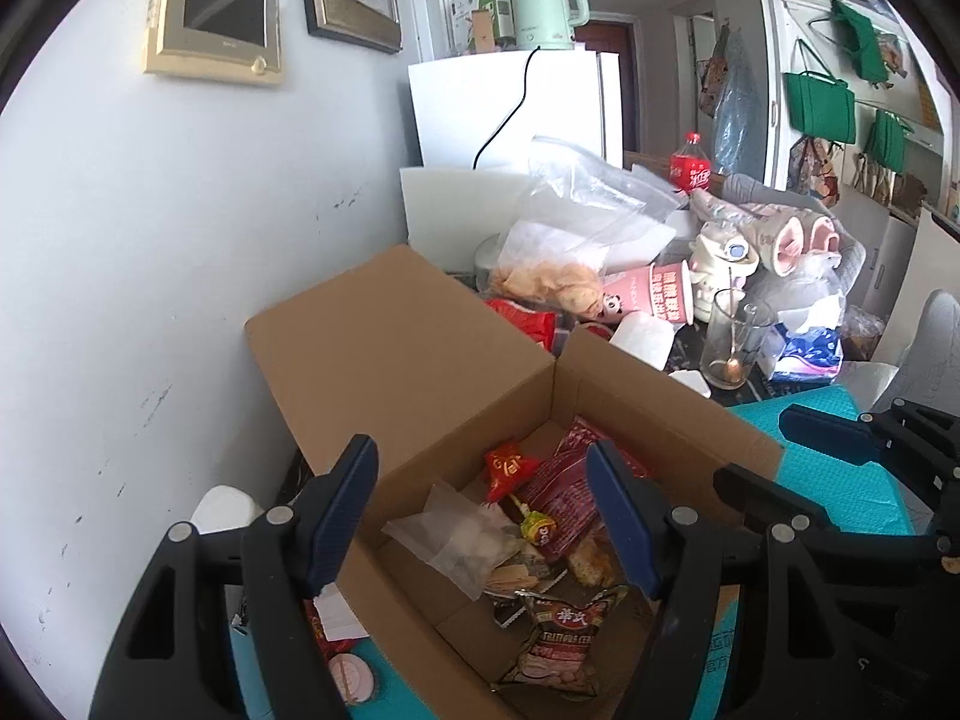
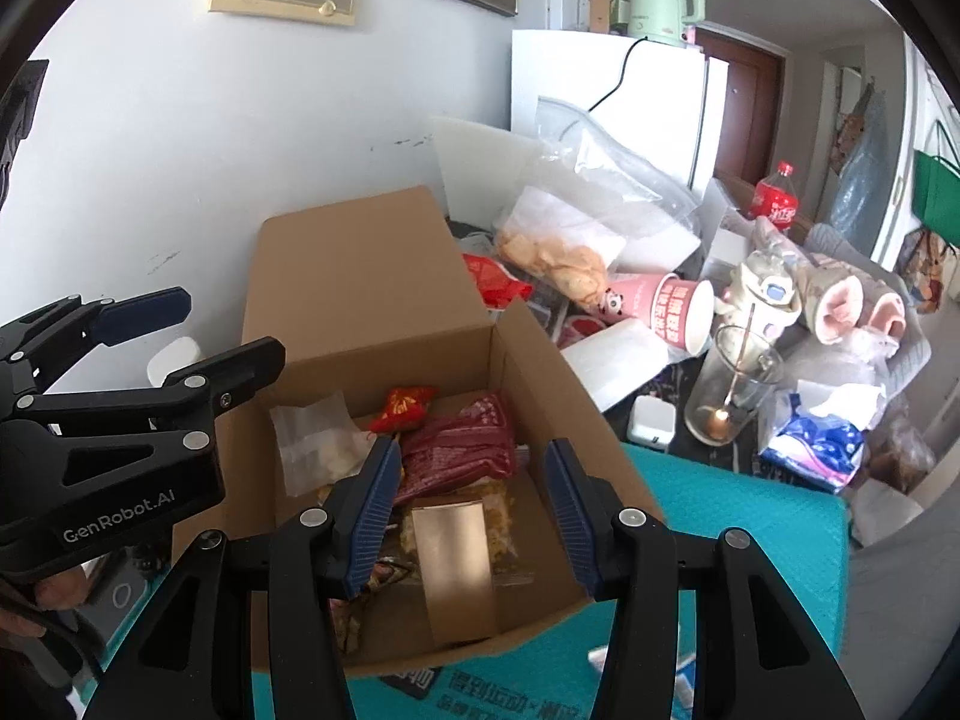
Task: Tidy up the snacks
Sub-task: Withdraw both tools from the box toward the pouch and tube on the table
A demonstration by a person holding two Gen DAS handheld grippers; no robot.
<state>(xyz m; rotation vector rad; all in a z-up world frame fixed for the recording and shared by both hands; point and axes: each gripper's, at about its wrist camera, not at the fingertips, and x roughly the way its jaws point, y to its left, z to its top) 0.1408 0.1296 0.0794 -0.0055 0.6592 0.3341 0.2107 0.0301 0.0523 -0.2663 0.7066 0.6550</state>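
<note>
A: While the open brown cardboard box [image 1: 420, 360] is sitting on the teal padded mat [image 1: 840, 480], what is lying inside it?

B: The biggest piece is a dark red printed snack packet [image 2: 462, 450], lying near the middle of the box floor. Beside it, toward the wall side, a translucent white pouch with pale lumps [image 1: 462, 540] is lying flat. A brown cereal packet with red lettering [image 1: 561, 630] is resting at the near end, and a small bright red candy wrapper [image 2: 403, 407] is sitting toward the far wall, just beside the dark red packet.

A: And the two tools?

B: The left gripper [image 1: 486, 516] is hovering over the box with its blue-padded fingers [image 1: 342, 504] standing apart at a middling spread, gripping nothing; the snacks are showing in the gap, below the pads and apart from them. The right gripper [image 2: 474, 516] is hanging above the near half of the box, its jaws parted more narrowly, also empty.

A: What is crowding the table behind the box?

B: A white mini fridge [image 1: 510, 108] is standing at the back with a pale green electric kettle [image 1: 546, 6] on top. Nearer, a clear plastic bag of golden crisps [image 2: 558, 252] is lying beside a tipped pink paper cup [image 2: 672, 306], and a tall clear glass with a spoon [image 2: 729, 390] is standing just right of the box.
</note>
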